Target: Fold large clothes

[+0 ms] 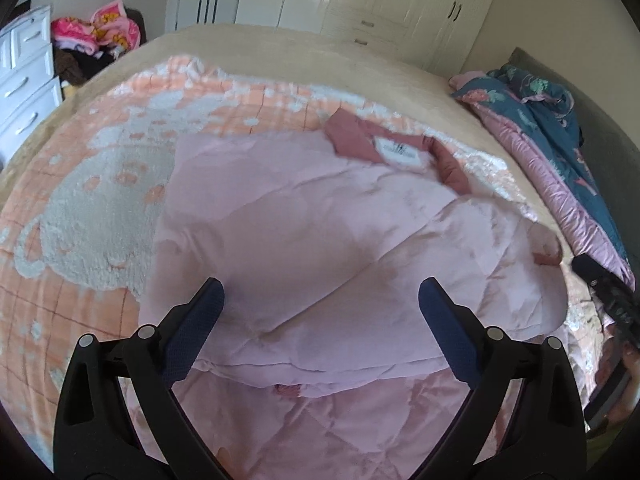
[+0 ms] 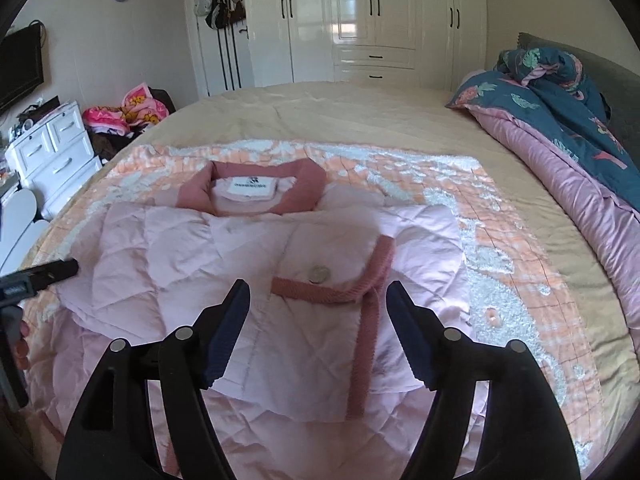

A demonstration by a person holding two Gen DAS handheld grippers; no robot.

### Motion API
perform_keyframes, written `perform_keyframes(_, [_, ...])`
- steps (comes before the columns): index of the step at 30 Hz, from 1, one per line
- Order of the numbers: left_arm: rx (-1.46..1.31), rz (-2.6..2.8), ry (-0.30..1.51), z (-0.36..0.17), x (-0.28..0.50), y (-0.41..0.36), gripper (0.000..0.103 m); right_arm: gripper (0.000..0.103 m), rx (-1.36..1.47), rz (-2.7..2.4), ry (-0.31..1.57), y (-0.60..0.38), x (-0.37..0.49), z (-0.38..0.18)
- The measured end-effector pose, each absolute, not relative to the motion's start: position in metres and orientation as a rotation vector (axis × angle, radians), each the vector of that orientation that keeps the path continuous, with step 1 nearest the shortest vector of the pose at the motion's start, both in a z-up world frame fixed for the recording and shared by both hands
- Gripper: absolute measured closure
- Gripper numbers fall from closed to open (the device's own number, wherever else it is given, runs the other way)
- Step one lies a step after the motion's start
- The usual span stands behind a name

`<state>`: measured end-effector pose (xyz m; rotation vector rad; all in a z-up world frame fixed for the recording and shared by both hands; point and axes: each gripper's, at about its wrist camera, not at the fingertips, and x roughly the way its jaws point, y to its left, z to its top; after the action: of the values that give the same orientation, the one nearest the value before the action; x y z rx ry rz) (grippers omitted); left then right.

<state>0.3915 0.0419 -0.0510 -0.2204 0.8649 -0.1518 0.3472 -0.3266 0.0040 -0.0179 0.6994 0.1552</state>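
Both grippers, left (image 1: 320, 320) and right (image 2: 318, 328), hover spread and empty over the pink quilted jacket (image 2: 256, 264) lying part-folded on the blanket (image 2: 500, 264), which looks puffy, light and slippery, best pinched at the firmer ribbed trim (image 2: 372, 320).

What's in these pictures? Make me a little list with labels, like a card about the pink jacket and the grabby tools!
garment: pink quilted jacket, lying flat, sleeves folded over the front
collar: darker pink, white label inside
button: round, silver, on the cuff
underneath: peach and white blanket on the bed
left tool: open, over the jacket, holding nothing
right tool: open, over the jacket, holding nothing
beside: blue flowered quilt bunched near the headboard
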Motion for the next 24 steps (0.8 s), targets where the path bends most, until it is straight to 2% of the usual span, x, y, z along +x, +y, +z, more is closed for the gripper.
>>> perform_keyframes(6, [-0.215,-0.139,0.952,-0.090,0.402,0.047,0.011,0.026,-0.064,0.220,0.689,-0.298,0.346,0.011])
perform_keyframes(12, [-0.222,-0.139,0.955,-0.095,0.401,0.049,0.011,0.024,-0.136,0.306,0.723,-0.258,0.354,0.004])
perform_keyframes(18, [-0.224,-0.139,0.958,-0.093,0.402,0.048,0.011,0.024,-0.174,0.322,0.848,-0.228,0.378,-0.031])
perform_keyframes(24, [-0.218,-0.136,0.958,-0.094,0.402,0.046,0.011,0.017,-0.175,0.276,0.947,-0.221,0.396,-0.072])
